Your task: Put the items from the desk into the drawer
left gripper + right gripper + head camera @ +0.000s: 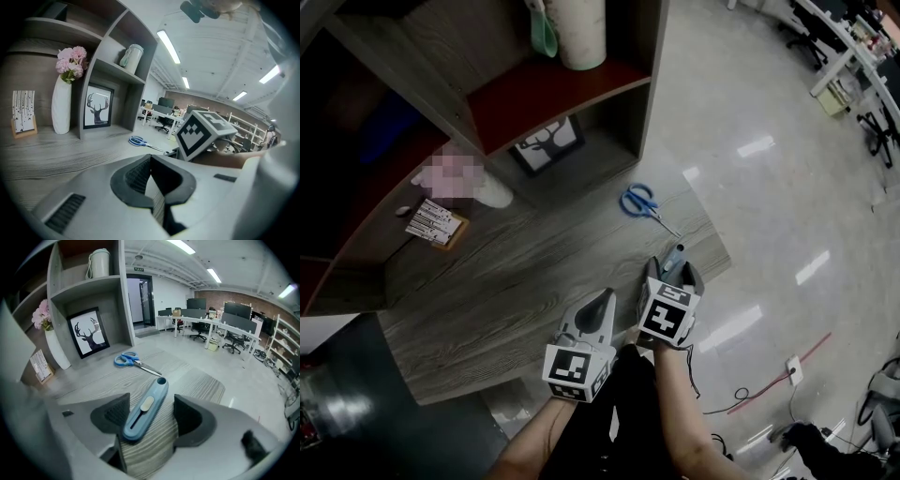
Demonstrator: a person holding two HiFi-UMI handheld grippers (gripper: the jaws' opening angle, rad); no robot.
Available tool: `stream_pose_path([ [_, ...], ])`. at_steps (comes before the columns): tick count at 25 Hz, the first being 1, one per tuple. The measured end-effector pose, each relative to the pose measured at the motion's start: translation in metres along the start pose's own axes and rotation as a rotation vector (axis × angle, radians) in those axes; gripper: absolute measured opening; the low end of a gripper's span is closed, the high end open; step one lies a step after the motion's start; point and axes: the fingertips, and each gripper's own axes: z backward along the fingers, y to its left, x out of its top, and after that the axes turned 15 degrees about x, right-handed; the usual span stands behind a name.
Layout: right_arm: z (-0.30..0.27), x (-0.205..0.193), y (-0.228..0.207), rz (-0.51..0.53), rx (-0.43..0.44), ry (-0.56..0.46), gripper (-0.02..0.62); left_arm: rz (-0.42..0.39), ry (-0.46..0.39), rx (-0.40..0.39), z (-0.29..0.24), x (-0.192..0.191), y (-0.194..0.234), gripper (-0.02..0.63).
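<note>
The cutter, blue with a pale slider, lies flat on the bench between the jaws of the right tool. Its holed end points to 1 o'clock in the right gripper view. The jaws stand apart and unclenched. The cutter's near end sits close by the left pad, with a clear gap to the right pad. In the head view the cutter is near the bench's corner by the floor, with the right tool tipped down over it.

The scissors, blue-handled, lie on the bench at 11 o'clock from the cutter, well apart from it, blades toward 4 o'clock.

The left tool is at 8 o'clock from the right one, over the bench's near edge. In its own view the left tool has its jaws clenched together with nothing between them.

Farther back, at 10 o'clock from the scissors, a deer picture leans in a shelf bay. A white vase stands left of it, and a card sits on a small stand beyond. A jar stands on the shelf above the picture.
</note>
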Motion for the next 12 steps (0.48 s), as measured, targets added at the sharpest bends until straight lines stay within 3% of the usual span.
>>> stream_pose_path([
  [5, 0.005, 0.0, -0.009, -0.016, -0.016, -0.021, 0.219, 0.007, -0.002, 0.006, 0.001, 0.0, 0.002, 0.009],
  [7, 0.007, 0.001, -0.014, -0.022, -0.019, -0.03, 0.155, 0.01, -0.003, 0.007, 0.001, 0.0, 0.001, 0.009],
  [12, 0.007, 0.001, -0.015, -0.01, -0.008, -0.037, 0.146, 0.01, -0.006, 0.003, 0.003, -0.001, -0.002, 0.009],
])
